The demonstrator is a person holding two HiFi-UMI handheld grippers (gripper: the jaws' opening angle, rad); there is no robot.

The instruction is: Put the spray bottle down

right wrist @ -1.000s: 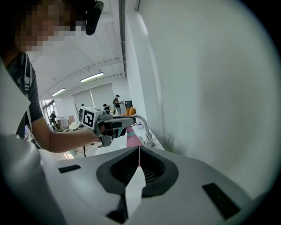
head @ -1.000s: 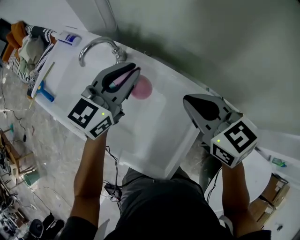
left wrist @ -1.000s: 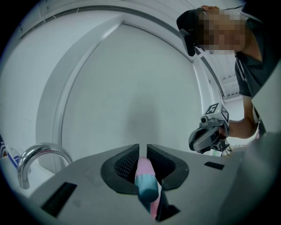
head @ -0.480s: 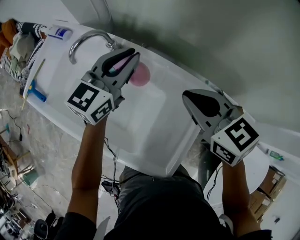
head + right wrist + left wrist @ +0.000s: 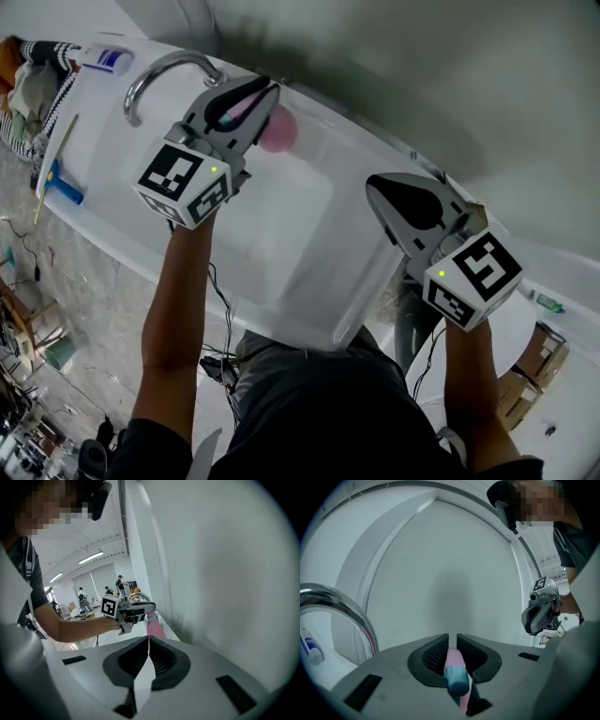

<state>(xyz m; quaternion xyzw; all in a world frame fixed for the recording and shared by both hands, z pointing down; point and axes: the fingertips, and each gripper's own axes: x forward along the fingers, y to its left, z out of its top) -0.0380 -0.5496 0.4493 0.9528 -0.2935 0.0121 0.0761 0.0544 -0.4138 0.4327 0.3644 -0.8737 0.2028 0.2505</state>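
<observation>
A: Where's the bottle point(image 5: 279, 134)?
B: It's pinched in the left gripper point(image 5: 265, 89). The jaws clamp its pink part right by the teal head. The pink body hangs over the back of the sink point(image 5: 281, 244), just beside the tap point(image 5: 155, 75).
A: And the right gripper point(image 5: 373, 190)?
B: Its jaws are pressed together on nothing. It's over the sink's right edge, well apart from the bottle.

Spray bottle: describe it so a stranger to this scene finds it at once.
Find the white sink with its chrome faucet. Beside the faucet, the left gripper is shut on the bottle: the only pink thing, with a teal top.
</observation>
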